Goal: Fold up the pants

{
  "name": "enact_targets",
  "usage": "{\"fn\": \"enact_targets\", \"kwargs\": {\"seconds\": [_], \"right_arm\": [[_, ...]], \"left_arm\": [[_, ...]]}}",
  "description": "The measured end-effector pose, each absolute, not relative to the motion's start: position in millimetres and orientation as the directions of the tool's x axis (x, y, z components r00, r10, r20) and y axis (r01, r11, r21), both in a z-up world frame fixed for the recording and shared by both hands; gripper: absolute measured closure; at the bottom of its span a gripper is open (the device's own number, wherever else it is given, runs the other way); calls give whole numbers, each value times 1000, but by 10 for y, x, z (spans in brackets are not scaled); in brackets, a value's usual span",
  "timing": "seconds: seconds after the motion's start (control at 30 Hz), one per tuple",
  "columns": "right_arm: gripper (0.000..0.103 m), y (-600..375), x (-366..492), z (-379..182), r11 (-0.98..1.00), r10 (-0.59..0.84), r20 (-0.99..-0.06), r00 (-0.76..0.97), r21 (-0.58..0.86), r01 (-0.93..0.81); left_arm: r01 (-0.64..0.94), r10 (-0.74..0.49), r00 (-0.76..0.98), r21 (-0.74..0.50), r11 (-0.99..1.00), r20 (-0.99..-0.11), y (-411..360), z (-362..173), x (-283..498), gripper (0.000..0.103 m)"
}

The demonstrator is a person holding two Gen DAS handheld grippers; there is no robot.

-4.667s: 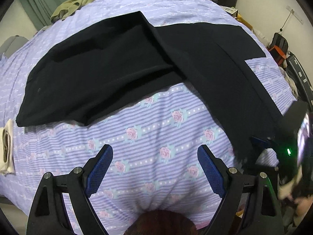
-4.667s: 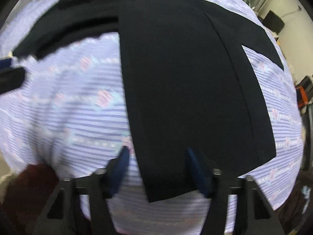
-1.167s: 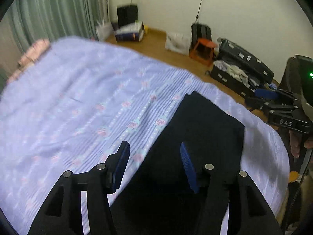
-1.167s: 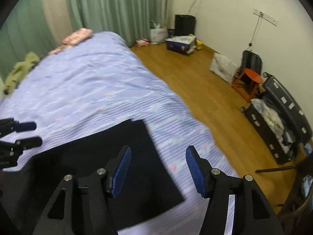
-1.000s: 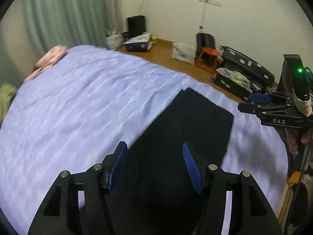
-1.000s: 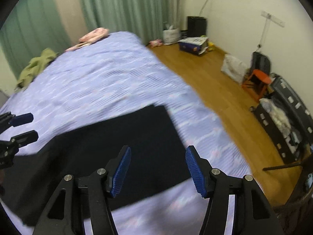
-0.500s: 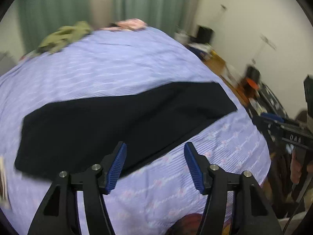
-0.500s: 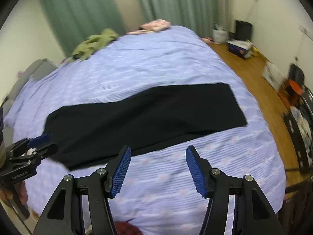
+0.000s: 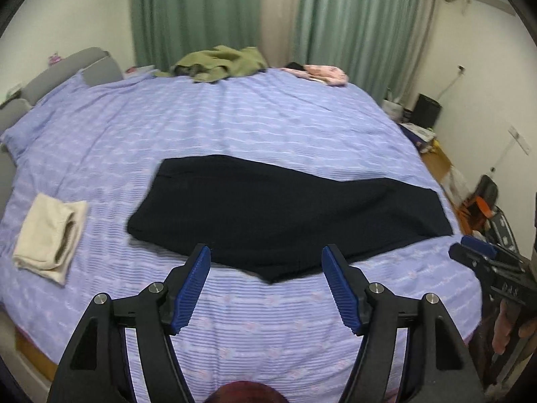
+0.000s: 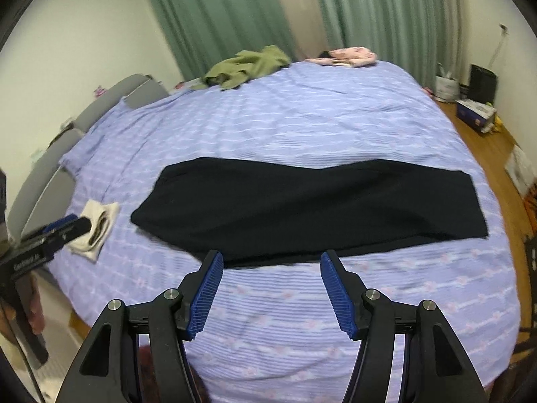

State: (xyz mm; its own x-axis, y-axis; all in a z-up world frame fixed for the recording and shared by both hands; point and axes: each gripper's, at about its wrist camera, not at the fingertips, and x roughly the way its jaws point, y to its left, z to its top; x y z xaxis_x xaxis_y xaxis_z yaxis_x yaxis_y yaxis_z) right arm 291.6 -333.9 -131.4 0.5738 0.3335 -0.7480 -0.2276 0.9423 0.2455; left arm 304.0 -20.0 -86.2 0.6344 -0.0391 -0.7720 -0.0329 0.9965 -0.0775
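Across the middle of the bed (image 9: 268, 127), black pants (image 9: 288, 215) lying flat, already doubled leg over leg into one long strip, waistband toward the left, hems toward the right. Left hand-held gripper (image 9: 265, 288) held above the near edge of the bed, jaws spread wide, holding nothing; right hand-held gripper (image 10: 270, 288) likewise raised over the near edge, jaws apart and empty, clear of the cloth. Beside the waistband end, well apart from it, a folded beige cloth (image 9: 50, 235); at the far edge, a green garment (image 9: 218, 63) and a pink one (image 9: 319, 74). Judged from the drape: soft, light, limp fabric, no stiffness, likely to sag and slide on itself once lifted, so best taken by two corners at once. Probable hold for the next fold: the two hem corners at the right end, one per gripper, pinching both layers together and carrying them over toward the waistband. Risk: catching only the top layer, or letting the strip skew so the edges no longer line up.
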Motion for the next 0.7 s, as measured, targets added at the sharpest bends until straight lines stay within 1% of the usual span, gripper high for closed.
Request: {"fn": "enact_targets", "kwargs": {"seconds": [0.1, 0.17, 0.23, 0.33, 0.43, 0.5, 0.57, 0.63, 0.7], "right_arm": [[41, -3040, 2980, -1416, 939, 341, -761, 551, 244, -244], [41, -2849, 3018, -1511, 931, 364, -766, 529, 275, -242], [41, -2583, 3087, -1679, 922, 383, -788, 483, 296, -249], [41, -2226, 3144, -1920, 913, 390, -826, 407, 287, -291], [41, -1910, 3249, -2217, 907, 382, -857, 345, 276, -319], [42, -1721, 3347, -2435, 907, 375, -871, 317, 275, -319], [42, -1566, 3453, -2675, 913, 355, -888, 293, 263, -311], [42, -1447, 3573, -2876, 922, 334, -906, 261, 256, -290], [42, -1396, 3695, -3069, 927, 341, -912, 228, 286, -243]], "left_arm": [[-52, -30, 616, -79, 995, -787, 154, -1003, 3139, 32], [-64, -23, 596, -76, 995, -802, 370, -1117, 3225, 32], [-87, -3, 590, -67, 994, -807, 580, -1236, 3283, 32], [-151, 26, 571, -74, 986, -821, 956, -1504, 3378, 31], [-197, 21, 543, -103, 975, -839, 1319, -1826, 3482, 30], [-217, 21, 527, -111, 970, -850, 1511, -2083, 3585, 26], [-241, 17, 504, -121, 963, -864, 1643, -2304, 3687, 26], [-281, -3, 482, -157, 947, -876, 1785, -2532, 3806, 26], [-325, -35, 473, -212, 922, -880, 1925, -2753, 3926, 26]]}}
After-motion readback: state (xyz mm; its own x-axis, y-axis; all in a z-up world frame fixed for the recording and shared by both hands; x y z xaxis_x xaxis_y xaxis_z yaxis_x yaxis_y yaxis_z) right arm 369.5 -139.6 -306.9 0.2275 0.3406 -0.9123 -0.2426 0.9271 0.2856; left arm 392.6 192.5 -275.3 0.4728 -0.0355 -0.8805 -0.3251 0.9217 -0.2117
